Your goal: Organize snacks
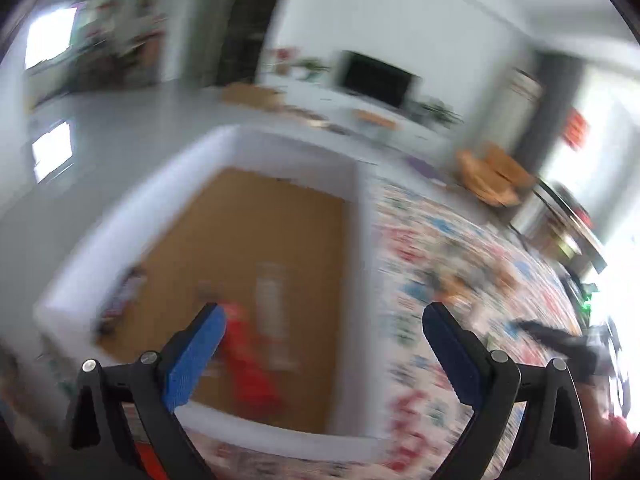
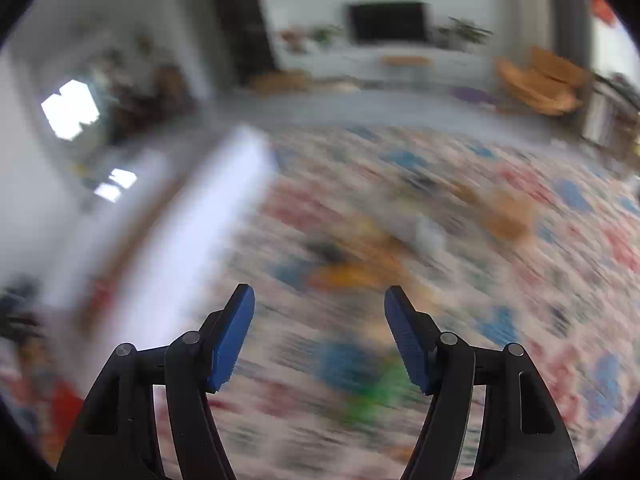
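Note:
Both views are motion-blurred. A white-walled box (image 1: 362, 216) with a brown floor stands on a patterned cloth. Inside lie a red packet (image 1: 250, 364), a pale long packet (image 1: 272, 312) and a dark packet (image 1: 122, 300) by the left wall. My left gripper (image 1: 322, 320) is open and empty above the box's near right part. My right gripper (image 2: 319, 300) is open and empty over the cloth, where blurred snacks lie: an orange one (image 2: 352, 274), a blue-green one (image 2: 360, 376) and a tan one (image 2: 508, 216). The box wall (image 2: 208, 224) is at its left.
The patterned cloth (image 1: 432, 248) covers the surface right of the box. The other gripper (image 1: 560, 340) shows at the far right of the left wrist view. Beyond are a TV unit (image 2: 388, 24), an orange chair (image 2: 540, 80) and grey floor.

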`<act>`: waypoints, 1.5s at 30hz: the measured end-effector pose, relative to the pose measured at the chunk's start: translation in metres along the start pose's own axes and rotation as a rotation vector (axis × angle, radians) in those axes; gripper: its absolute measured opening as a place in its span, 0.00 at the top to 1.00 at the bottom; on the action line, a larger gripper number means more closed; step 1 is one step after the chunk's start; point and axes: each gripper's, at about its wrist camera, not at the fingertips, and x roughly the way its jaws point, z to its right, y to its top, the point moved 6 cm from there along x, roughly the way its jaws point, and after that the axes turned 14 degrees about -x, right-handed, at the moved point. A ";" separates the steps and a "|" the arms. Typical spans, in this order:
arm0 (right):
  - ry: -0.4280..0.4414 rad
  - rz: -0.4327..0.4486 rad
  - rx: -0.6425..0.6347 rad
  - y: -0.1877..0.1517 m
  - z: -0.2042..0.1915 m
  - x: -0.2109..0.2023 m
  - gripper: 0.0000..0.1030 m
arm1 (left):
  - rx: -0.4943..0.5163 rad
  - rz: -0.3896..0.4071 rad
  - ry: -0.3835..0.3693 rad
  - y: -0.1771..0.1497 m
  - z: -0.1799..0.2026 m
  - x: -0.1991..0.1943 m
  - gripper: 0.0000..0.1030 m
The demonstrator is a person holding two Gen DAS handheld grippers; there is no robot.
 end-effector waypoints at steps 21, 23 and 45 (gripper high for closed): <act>-0.248 -0.055 0.200 -0.146 0.176 0.025 0.25 | 0.295 -0.217 0.151 -0.115 0.116 0.248 0.02; -0.256 -0.067 0.188 -0.142 0.168 0.028 0.23 | 0.308 -0.217 0.159 -0.117 0.117 0.249 0.02; -0.272 -0.088 0.183 -0.146 0.177 0.030 0.18 | 0.302 -0.224 0.159 -0.117 0.117 0.252 0.00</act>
